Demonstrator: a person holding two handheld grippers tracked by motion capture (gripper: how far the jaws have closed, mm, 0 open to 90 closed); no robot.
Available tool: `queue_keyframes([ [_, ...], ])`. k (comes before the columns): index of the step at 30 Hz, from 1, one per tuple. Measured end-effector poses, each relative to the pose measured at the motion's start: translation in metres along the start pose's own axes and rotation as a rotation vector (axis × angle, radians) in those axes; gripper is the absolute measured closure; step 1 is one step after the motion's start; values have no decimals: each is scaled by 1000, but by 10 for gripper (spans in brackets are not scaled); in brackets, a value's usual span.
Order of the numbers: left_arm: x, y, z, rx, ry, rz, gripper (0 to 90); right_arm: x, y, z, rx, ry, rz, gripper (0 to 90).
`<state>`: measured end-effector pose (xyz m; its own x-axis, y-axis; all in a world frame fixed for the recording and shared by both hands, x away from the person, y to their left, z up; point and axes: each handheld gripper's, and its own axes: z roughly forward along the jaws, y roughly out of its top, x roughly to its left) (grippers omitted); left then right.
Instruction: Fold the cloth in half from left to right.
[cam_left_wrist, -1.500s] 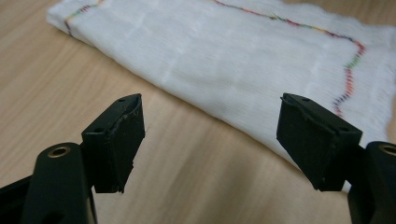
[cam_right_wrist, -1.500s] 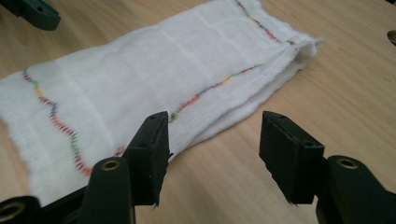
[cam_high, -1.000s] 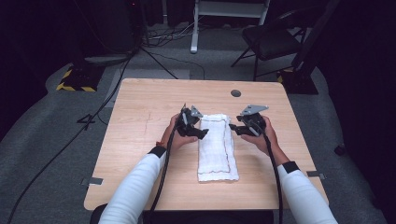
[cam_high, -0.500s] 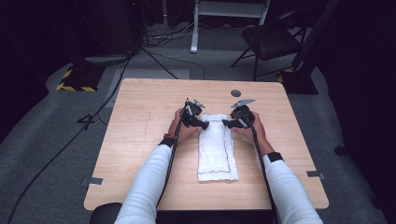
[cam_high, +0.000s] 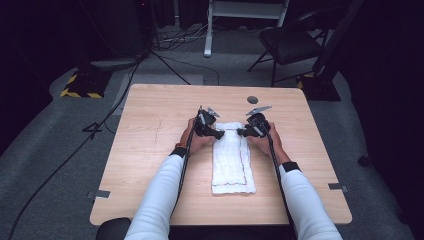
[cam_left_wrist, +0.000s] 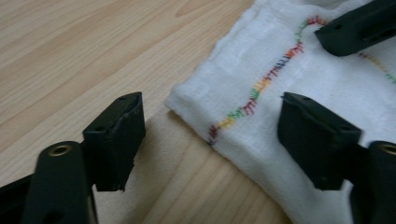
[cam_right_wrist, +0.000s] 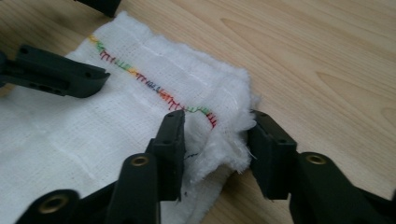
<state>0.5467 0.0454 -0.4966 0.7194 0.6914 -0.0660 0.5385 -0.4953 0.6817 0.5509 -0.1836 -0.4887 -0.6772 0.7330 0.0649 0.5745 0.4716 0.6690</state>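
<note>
A white folded towel (cam_high: 231, 162) with a multicoloured stitched hem (cam_left_wrist: 261, 86) lies lengthwise on the wooden table (cam_high: 150, 150). My left gripper (cam_high: 218, 134) is at its far left corner, open wide; in the left gripper view (cam_left_wrist: 212, 126) the jaws straddle that corner without touching it. My right gripper (cam_high: 244, 132) is at the far right corner. In the right gripper view (cam_right_wrist: 217, 149) its jaws stand narrowly apart with the fluffy corner (cam_right_wrist: 224, 144) bunched between them. The left gripper's jaw (cam_right_wrist: 56, 74) rests over the towel opposite.
A small dark disc (cam_high: 252, 99) lies on the table beyond the towel. Bare wood runs on both sides of the towel. A chair (cam_high: 290, 42) and a white stand (cam_high: 207, 30) are on the floor behind the table.
Both grippers have moved forward and inward, from beside the towel's far end onto its two far corners. The towel has stayed in place.
</note>
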Motion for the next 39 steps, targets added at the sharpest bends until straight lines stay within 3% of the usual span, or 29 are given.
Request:
queue_keyframes([
  [6,-1,1,-2,0,-80,9,657,2,-3,-1,-17,36,5,786],
  [10,1,2,-1,-7,-100,9,742,5,-2,-1,-12,23,-18,814],
  [17,2,6,-1,6,-77,44,783,6,1,0,-23,-1,-46,833],
  [22,2,12,-2,16,-47,76,820,8,4,-5,-64,-13,-51,837],
  [39,0,34,-21,-45,33,102,834,11,19,-24,-143,-67,-91,839],
])
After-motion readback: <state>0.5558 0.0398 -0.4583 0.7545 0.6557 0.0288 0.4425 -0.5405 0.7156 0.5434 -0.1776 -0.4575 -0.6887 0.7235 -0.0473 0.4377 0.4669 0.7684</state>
